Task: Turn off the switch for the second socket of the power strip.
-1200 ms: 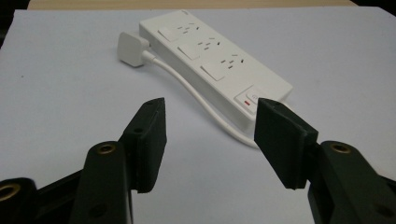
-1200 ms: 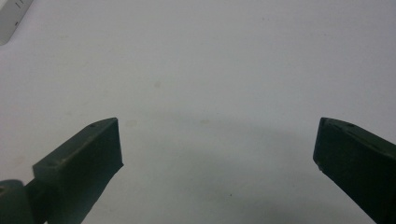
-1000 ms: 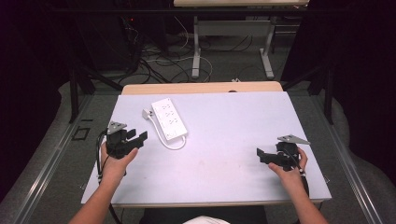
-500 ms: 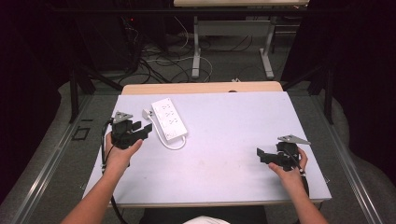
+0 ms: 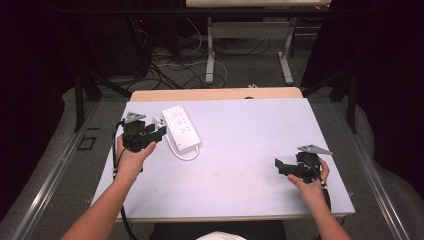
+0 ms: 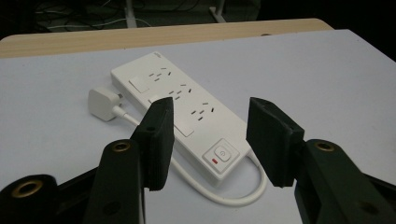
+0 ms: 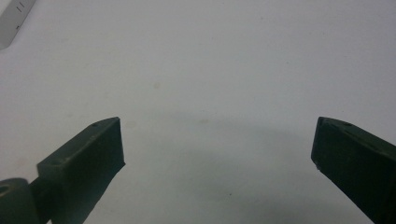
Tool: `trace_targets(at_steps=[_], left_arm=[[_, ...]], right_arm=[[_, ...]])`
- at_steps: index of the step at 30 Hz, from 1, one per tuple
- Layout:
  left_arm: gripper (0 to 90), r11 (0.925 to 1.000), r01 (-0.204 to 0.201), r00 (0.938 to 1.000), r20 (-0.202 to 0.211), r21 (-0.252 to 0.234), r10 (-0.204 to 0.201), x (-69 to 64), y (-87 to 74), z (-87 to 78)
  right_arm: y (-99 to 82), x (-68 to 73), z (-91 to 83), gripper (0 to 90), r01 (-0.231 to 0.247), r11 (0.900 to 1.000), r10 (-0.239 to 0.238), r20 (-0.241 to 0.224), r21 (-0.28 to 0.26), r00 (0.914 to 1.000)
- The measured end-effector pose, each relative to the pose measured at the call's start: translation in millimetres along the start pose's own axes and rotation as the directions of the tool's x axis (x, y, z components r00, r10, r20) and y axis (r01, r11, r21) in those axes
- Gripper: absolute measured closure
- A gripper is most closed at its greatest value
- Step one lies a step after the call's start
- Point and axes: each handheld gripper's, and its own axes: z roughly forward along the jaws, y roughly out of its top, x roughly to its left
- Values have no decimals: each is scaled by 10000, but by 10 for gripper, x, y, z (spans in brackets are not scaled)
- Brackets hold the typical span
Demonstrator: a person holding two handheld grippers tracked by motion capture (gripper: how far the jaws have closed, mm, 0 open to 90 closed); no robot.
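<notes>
My left hand-held gripper (image 5: 159, 132) is wide open, empty, just beside the power strip (image 5: 181, 128) at the desk's (image 5: 240, 130) far left. My right hand-held gripper (image 5: 280, 166) is wide open, empty, near the desk's right edge.

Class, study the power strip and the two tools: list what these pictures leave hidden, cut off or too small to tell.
- Power strip: in the left gripper view, the left tool's near jaw covers part of its side and cable.
- Power strip in the right gripper view: cut off by the top-left corner.
- Plug: too small in the high view to show its pins.
- Right tool: jaw gap hard to judge in the high view.
</notes>
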Motion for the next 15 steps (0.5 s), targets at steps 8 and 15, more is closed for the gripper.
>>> trace_targets(at_steps=[8, 15], left_arm=[[528, 10000, 6, 9999, 120, 63, -7, -22, 116, 23], [533, 9998, 183, 9996, 208, 6, -183, -30, 224, 68]], right_arm=[[-2, 0, 2, 18, -81, 10000, 81, -13, 24, 10000], [-3, -10, 5, 19, -111, 9999, 111, -20, 26, 9999]])
